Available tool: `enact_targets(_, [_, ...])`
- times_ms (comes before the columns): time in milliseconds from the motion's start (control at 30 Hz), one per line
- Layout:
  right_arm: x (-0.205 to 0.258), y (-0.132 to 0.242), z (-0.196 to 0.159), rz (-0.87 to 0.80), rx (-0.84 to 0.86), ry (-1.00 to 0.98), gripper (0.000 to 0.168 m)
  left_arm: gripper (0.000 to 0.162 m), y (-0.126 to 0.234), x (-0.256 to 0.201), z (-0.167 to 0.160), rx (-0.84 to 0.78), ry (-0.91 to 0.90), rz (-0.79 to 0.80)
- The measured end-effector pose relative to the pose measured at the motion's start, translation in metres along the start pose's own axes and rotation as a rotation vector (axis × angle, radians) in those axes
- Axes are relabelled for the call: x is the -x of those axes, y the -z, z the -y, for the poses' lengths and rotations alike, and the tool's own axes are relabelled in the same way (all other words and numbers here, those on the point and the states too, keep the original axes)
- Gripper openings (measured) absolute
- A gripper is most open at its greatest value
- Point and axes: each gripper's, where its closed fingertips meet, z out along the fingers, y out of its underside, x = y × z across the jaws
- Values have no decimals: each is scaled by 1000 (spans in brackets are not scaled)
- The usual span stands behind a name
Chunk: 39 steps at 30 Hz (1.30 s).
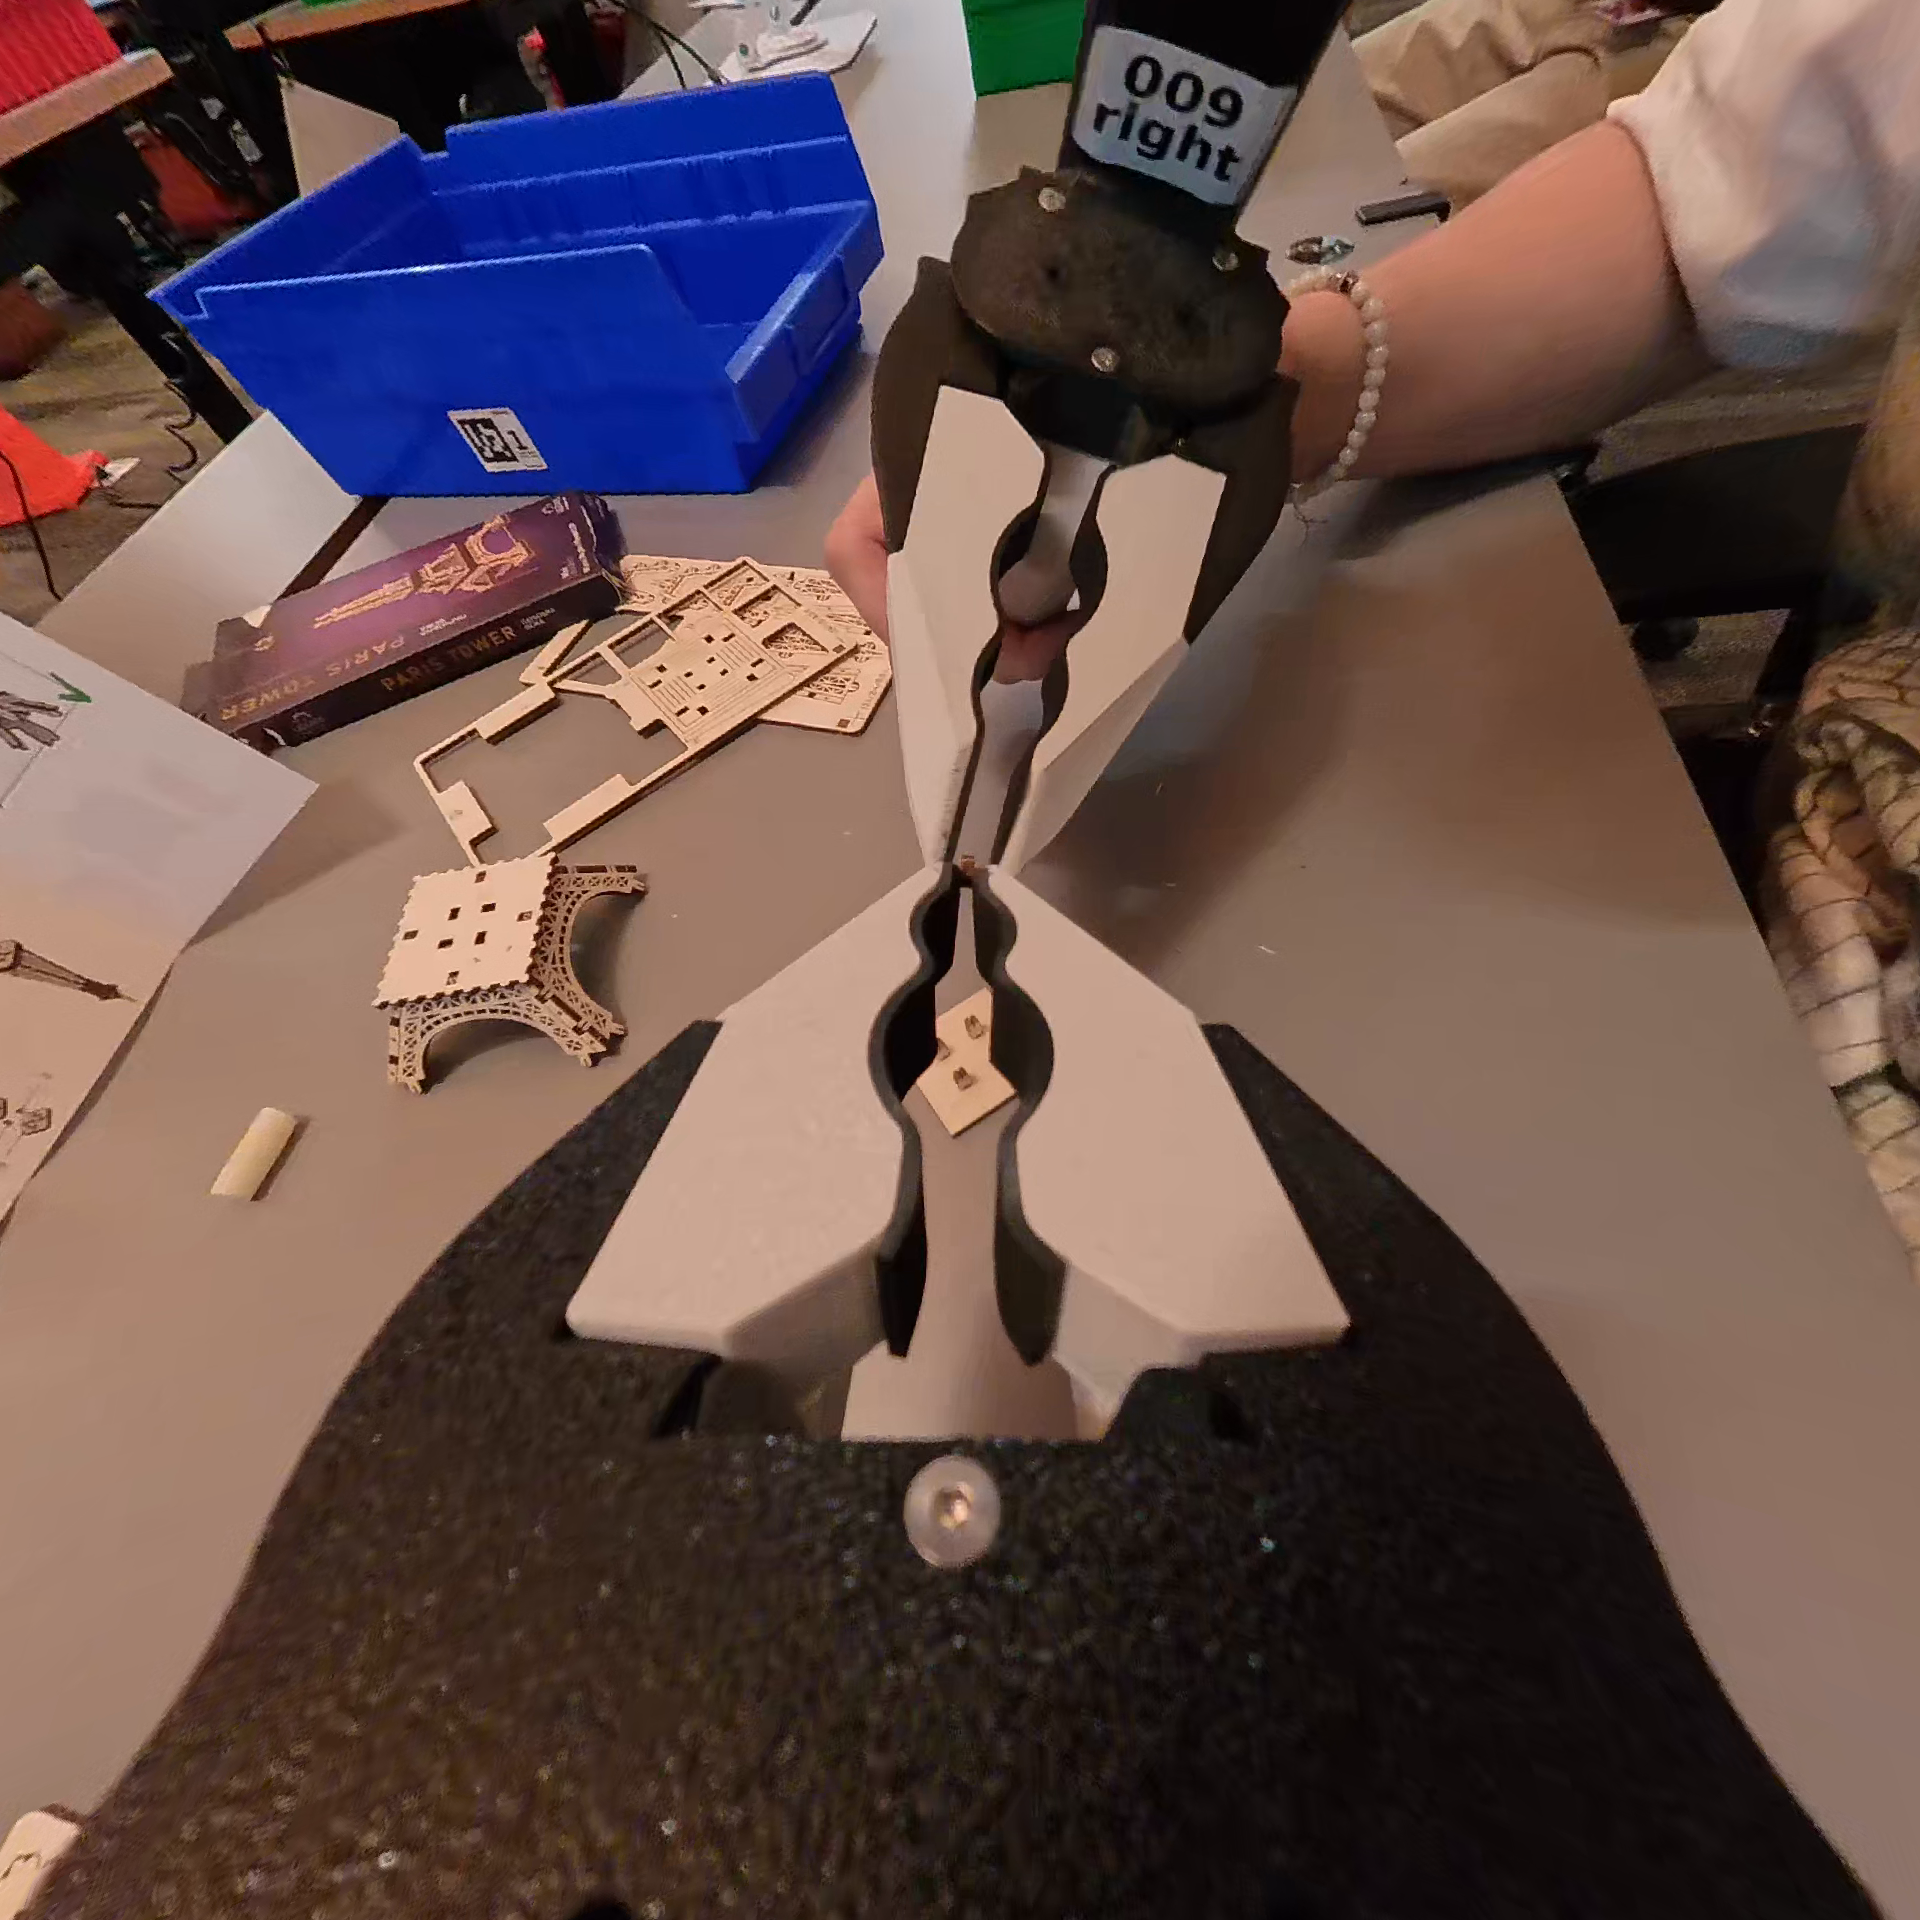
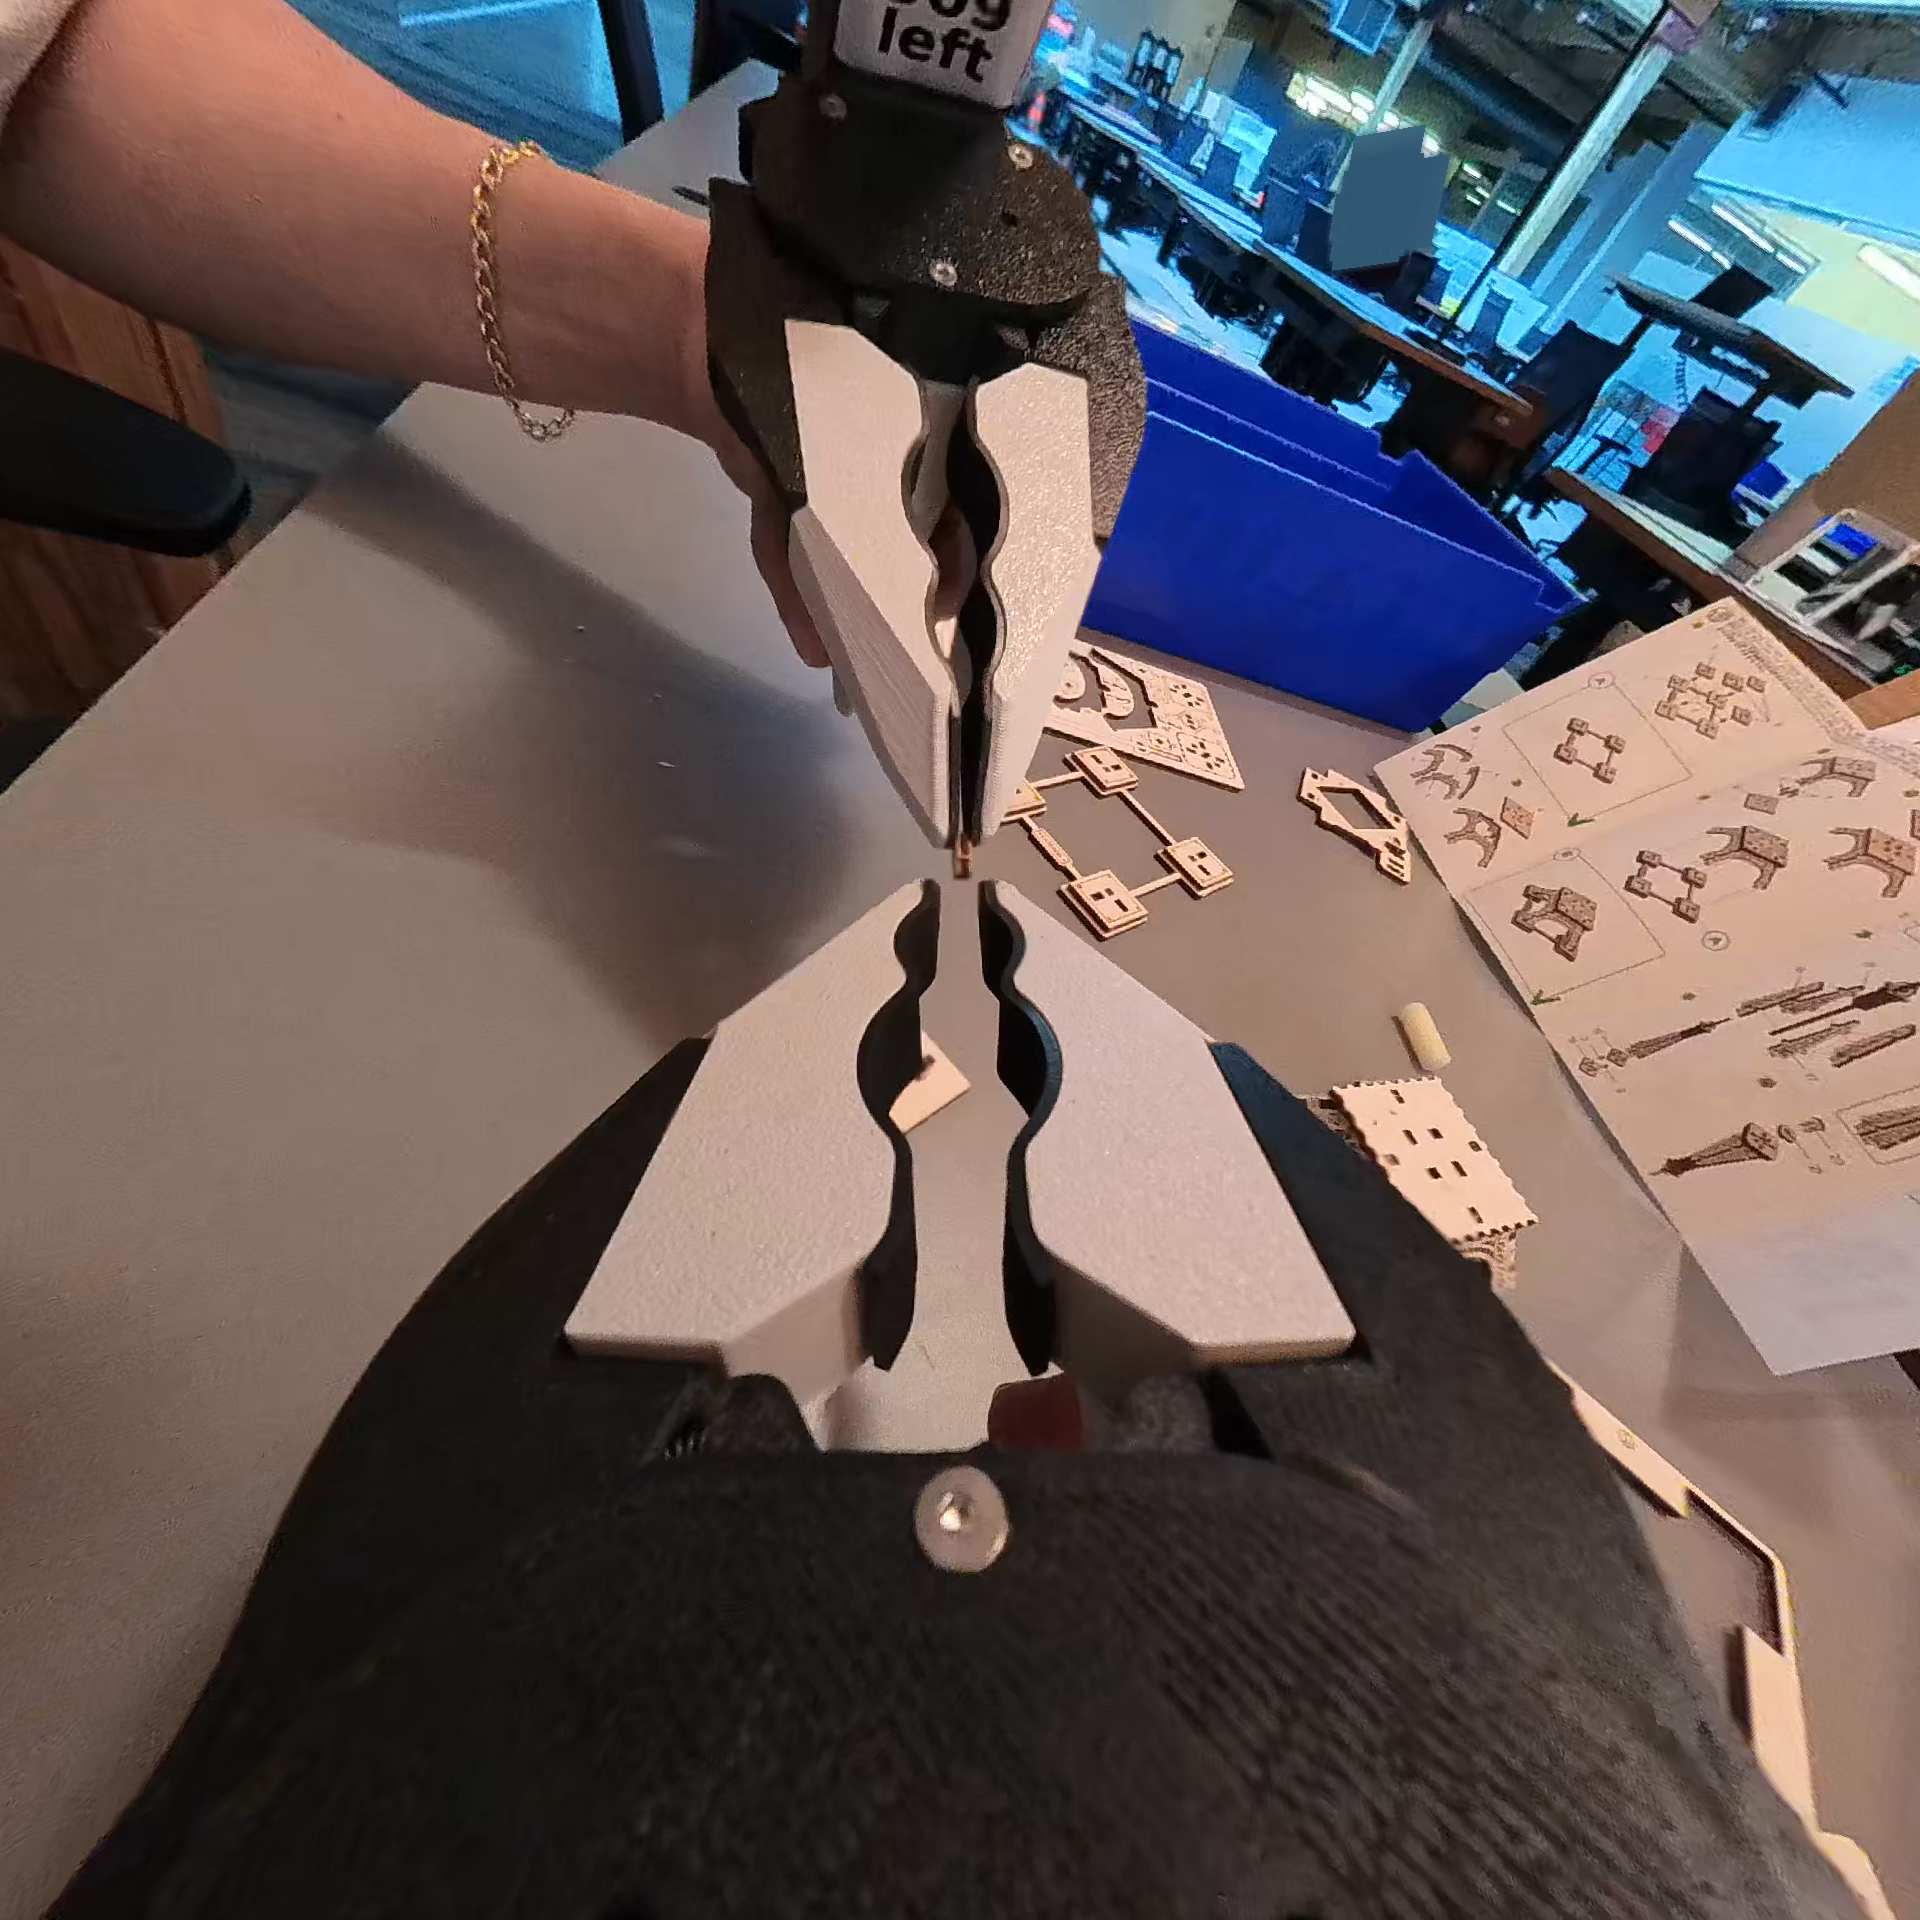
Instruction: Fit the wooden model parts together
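Observation:
My left gripper [image 1: 967, 876] is shut on a small thin wooden piece [image 1: 971, 863] that sticks out of its tips. In the right wrist view the left gripper [image 2: 963, 836] points down toward me with the piece [image 2: 963, 861] at its tip. My right gripper [image 2: 958, 889] is narrowly open, tip to tip with the left one, and the piece sits just at its mouth. It also shows in the left wrist view [image 1: 977, 850]. A small square wooden plate [image 1: 966, 1086] lies on the table below. The built tower base [image 1: 499, 966] stands to the left.
Punched wooden sheets [image 1: 675, 675] and a purple box [image 1: 416, 623] lie before a blue bin [image 1: 540, 312]. An instruction sheet [image 2: 1714, 935], a linked four-square wooden frame [image 2: 1132, 842] and a cream cylinder [image 2: 1421, 1034] lie on the grey table [image 2: 364, 831]. Only a small space, under 4 cm, lies between the two pairs of fingers. It is some 7 cm from my right tips to the small square wooden plate [image 1: 966, 1086].

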Motion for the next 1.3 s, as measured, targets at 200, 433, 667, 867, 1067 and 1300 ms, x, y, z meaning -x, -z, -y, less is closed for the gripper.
enact_targets(200, [1,0,-2,16,-5,-37,1,0,-5,0,-4,20,-2,-2])
enact_targets(433, [7,2,0,140,-51,-228,0,1,-5,-5,-3,8,-134,-4])
enact_targets(667, [11,10,4,268,-101,-411,0,0,-1,-4,3,37,-343,41])
enact_targets(867, [10,5,0,217,-68,-343,0,9,-2,-5,0,51,-273,17])
enact_targets(1067, [10,4,1,184,-71,-289,0,0,-4,-8,-1,45,-201,-6])
enact_targets(1300, [8,3,3,155,-81,-254,0,4,-4,-8,-5,60,-170,-22])
